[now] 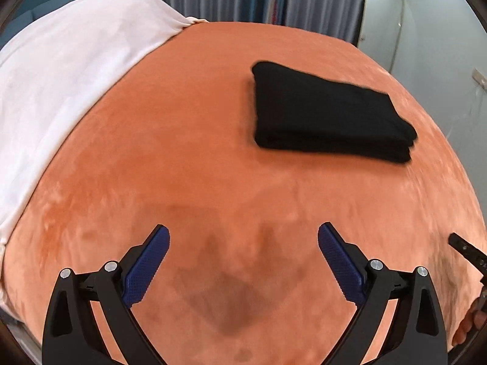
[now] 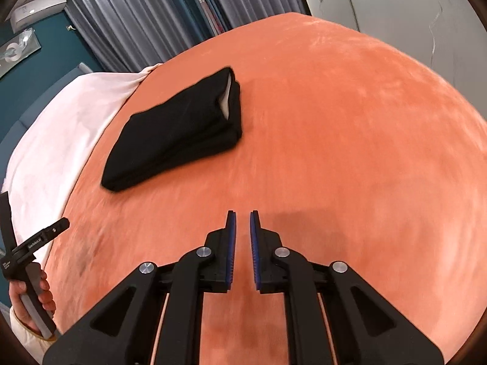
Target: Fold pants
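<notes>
- The black pants (image 1: 328, 112) lie folded into a compact, layered rectangle on the orange bed cover (image 1: 182, 152); from the right wrist view a pale lining shows at one open end of the pants (image 2: 176, 133).
- Nothing touches the pants; both grippers are well apart from them, over bare orange cover.
- The left gripper (image 1: 243, 258) has its blue-padded fingers spread wide with nothing between them, only its own shadow on the cover below.
- The right gripper (image 2: 242, 243) has its fingers drawn nearly together, a narrow gap left between the pads, holding nothing.
- A hand (image 2: 33, 298) grips the left gripper's handle at the lower left edge of the right wrist view.
- A white sheet (image 1: 61, 76) covers the bed beside the orange cover, on the far side of the pants.
- Grey curtains (image 2: 137, 15) hang behind the bed.
</notes>
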